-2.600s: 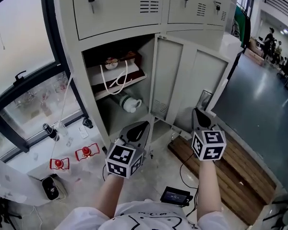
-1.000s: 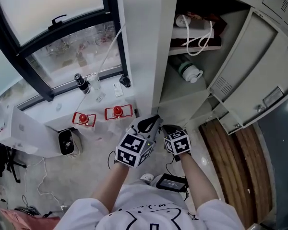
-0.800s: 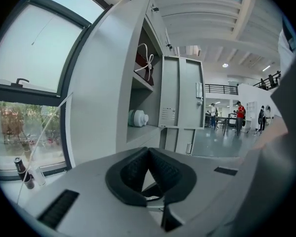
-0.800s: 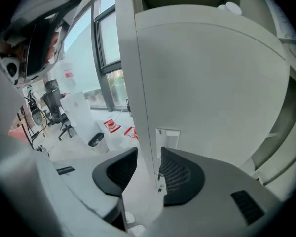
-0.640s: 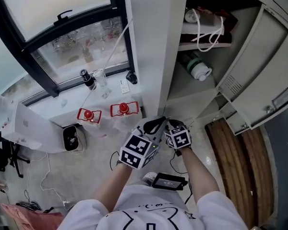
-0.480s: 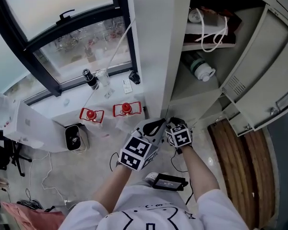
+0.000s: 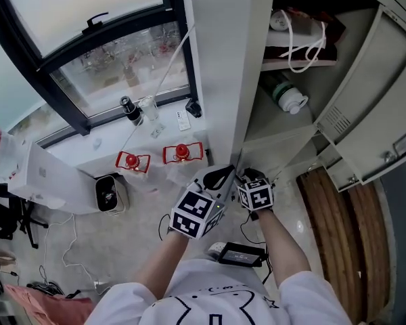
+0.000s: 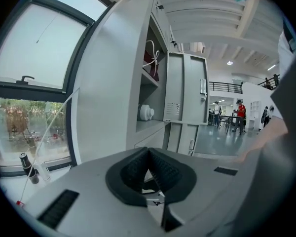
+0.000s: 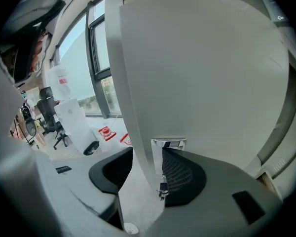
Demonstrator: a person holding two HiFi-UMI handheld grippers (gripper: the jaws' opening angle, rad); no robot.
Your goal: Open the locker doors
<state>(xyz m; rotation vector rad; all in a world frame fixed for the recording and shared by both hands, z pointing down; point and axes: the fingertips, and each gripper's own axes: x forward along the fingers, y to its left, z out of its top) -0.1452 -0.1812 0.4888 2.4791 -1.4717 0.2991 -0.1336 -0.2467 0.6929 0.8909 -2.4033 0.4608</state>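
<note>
The bottom pale-grey sheet-metal locker door (image 9: 202,73) sits at the foot of the tall pale-grey steel locker cabinet (image 7: 220,66). Its free edge and small chrome pull tab (image 9: 168,143) stand between the jaws of the right gripper (image 9: 149,158). Those jaws have just been opening and are now apart, pads either side of the edge, not pressing on it. The left gripper (image 8: 148,151) hovers just beside the right one, jaws together w/ nothing in them.

Progress, as I judge it: 1 compartment is done. Its pale-grey vented door (image 7: 362,87) is swung wide to the right, showing a dark bag w/ white rope handles (image 7: 301,29) on the shelf and a green-and-white bottle (image 7: 289,95) lying below. The bottom door isn't clearly open yet; whether it's ajar I can't tell. The upper doors are mostly out of frame, so approx. 1 opened and at least 1 left.

Further out there are 2 small red-and-white objects (image 7: 182,153) on the white sill and a flat black device (image 7: 239,254) on the floor.
</note>
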